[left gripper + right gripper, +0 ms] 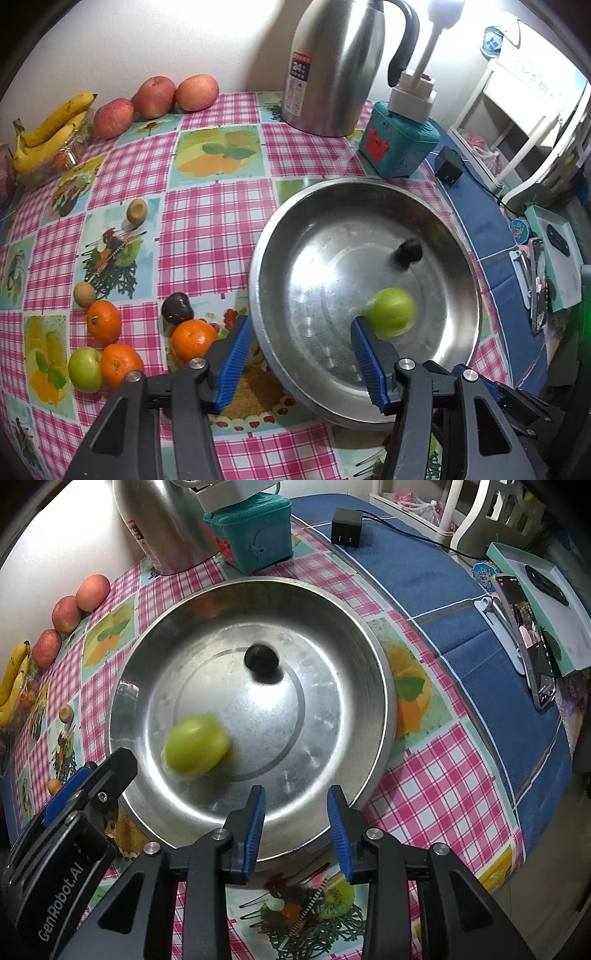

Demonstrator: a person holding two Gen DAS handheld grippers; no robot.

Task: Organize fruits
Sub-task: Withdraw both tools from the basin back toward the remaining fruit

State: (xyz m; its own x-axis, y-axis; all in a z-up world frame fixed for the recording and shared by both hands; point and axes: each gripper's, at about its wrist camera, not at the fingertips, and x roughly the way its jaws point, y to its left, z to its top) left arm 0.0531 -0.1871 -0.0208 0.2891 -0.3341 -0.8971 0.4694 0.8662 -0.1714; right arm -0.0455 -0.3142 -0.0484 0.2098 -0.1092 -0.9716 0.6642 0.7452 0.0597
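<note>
A steel bowl [458, 266] [369, 657] holds a blurred green fruit [392, 312] [195, 744] and a dark plum [407, 252] [261, 659]. My left gripper [301, 332] is open over the bowl's near-left rim, the green fruit just off its right fingertip. It shows in the right wrist view [92, 775] at the bowl's left rim. My right gripper [296, 801] is open and empty over the bowl's near rim. On the cloth left of the bowl lie three oranges [193, 339], a dark plum [177, 308], a green fruit [85, 368] and two kiwis [137, 211].
Three apples [154, 96] and bananas [51, 129] lie at the back left. A steel thermos [332, 66] and a teal box [399, 146] stand behind the bowl. A black charger [346, 527], a phone [528, 638] and a tray [546, 598] are on the blue cloth at the right.
</note>
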